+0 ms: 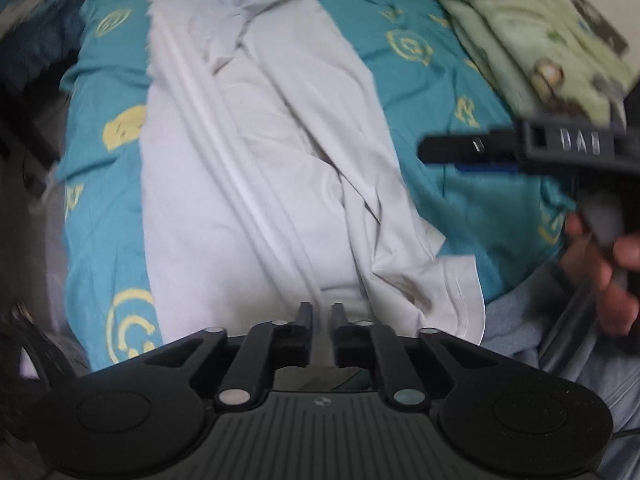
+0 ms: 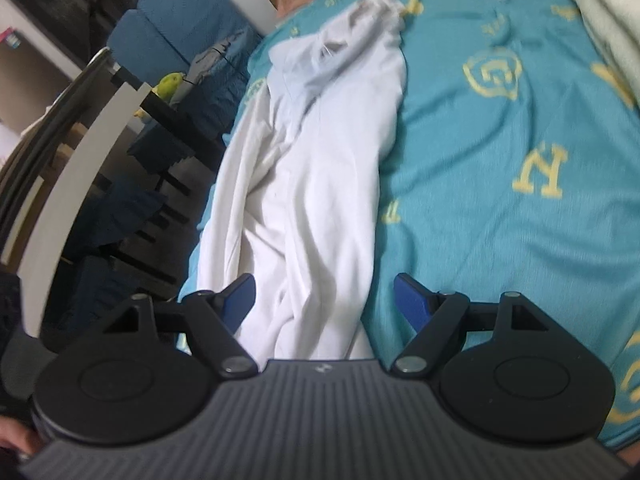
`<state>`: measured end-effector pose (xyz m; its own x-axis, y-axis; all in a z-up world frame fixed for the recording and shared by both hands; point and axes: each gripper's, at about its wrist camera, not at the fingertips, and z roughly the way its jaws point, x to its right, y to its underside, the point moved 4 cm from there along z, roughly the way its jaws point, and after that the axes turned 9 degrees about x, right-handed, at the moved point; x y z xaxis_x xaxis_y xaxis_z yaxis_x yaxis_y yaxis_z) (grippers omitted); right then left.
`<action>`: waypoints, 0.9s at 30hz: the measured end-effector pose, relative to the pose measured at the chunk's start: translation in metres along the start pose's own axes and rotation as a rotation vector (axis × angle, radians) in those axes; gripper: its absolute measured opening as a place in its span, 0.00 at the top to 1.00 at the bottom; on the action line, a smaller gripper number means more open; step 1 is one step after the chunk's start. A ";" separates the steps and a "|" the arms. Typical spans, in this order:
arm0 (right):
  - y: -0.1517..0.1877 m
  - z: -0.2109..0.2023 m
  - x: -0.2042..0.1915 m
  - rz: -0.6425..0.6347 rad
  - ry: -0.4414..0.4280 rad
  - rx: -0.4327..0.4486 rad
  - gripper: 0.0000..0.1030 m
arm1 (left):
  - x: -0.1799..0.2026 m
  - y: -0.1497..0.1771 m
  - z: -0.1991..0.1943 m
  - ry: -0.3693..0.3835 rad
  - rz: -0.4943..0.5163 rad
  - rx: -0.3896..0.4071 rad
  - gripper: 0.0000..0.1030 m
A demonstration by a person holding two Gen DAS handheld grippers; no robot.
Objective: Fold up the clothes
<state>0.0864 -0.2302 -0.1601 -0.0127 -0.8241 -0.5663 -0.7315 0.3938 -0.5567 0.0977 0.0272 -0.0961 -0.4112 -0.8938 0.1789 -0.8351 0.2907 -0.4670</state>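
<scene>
A white garment lies lengthwise and wrinkled on a teal bedsheet with yellow prints. My left gripper hovers over the garment's near hem with its black fingers nearly together and nothing visibly between them. The right gripper shows from the side at the right of the left wrist view, held by a hand. In the right wrist view the same garment runs away from me, and my right gripper is open, its blue-padded fingers spread either side of the garment's near end.
A pale green fleece blanket lies along the bed's far right side. Left of the bed stand a blue chair and dark furniture with clothes on it. The bedsheet lies bare right of the garment.
</scene>
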 end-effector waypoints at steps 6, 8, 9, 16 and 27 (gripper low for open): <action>0.012 0.017 0.008 0.089 -0.018 -0.106 0.24 | -0.056 -0.010 -0.038 0.062 -0.266 0.169 0.48; 0.018 0.023 0.007 0.096 -0.027 -0.147 0.25 | -0.076 -0.013 -0.037 0.032 -0.337 0.193 0.42; 0.021 0.026 0.007 0.097 -0.025 -0.167 0.24 | -0.085 -0.014 -0.035 0.011 -0.369 0.197 0.42; 0.032 0.031 0.000 0.040 0.002 -0.213 0.34 | -0.112 -0.018 0.004 -0.092 -0.424 0.129 0.38; 0.035 0.029 -0.016 -0.101 0.031 -0.163 0.36 | -0.125 -0.014 0.025 -0.111 -0.436 0.095 0.28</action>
<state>0.0807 -0.1915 -0.1888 0.0473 -0.8694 -0.4919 -0.8307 0.2392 -0.5027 0.1700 0.1265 -0.1332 0.0173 -0.9583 0.2852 -0.8821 -0.1489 -0.4469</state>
